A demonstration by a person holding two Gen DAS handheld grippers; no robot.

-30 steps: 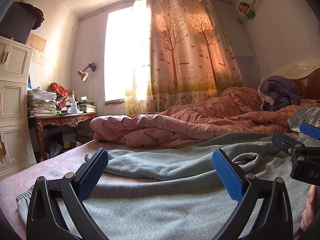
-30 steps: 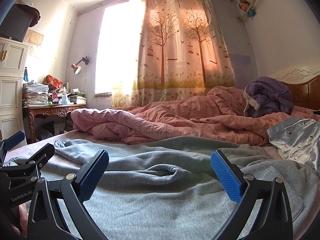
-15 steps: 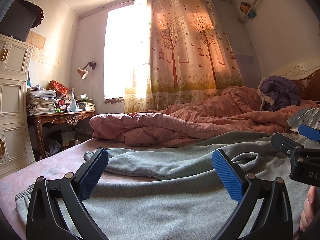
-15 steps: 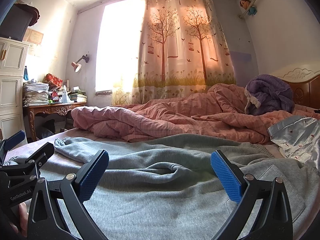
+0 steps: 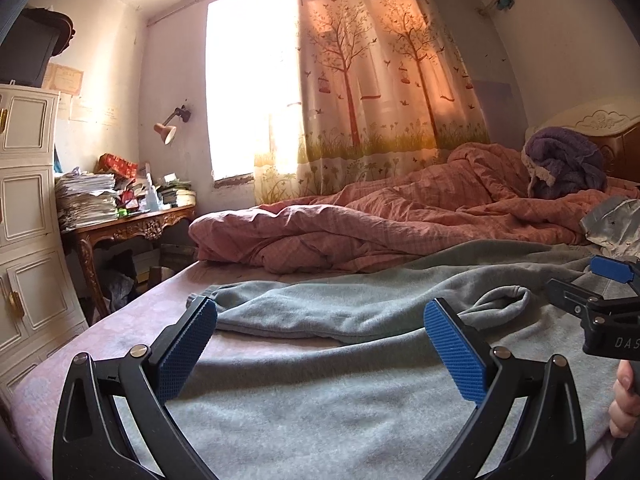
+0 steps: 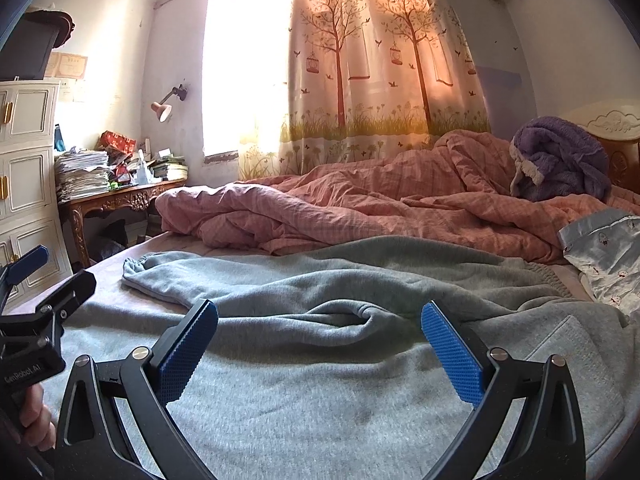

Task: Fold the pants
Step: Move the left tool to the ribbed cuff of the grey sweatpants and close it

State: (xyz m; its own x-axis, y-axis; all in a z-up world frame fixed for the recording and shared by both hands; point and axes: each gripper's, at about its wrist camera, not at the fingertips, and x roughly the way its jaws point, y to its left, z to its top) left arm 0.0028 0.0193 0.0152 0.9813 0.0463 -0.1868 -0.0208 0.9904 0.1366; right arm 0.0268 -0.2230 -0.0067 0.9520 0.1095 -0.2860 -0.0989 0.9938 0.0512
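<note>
Pants (image 5: 320, 392) beneath the spread left hand-held gripper (image 5: 320, 354)

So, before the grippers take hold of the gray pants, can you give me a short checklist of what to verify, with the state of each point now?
1. Left gripper open: ok, jaws spread wide, nothing between them.
2. Right gripper open: ok, also empty.
3. Gray pants lie under both grippers: ok, cloth fills the lower part of both views.
4. Pants flat: not ok, a raised wrinkle runs across the middle, and one leg lies bunched behind it.
5. Room to fold: cannot tell, the pink quilt lies close behind the pants and a printed cloth at the right edge.
6. Grippers apart from each other: ok, they sit side by side with a gap.
</note>
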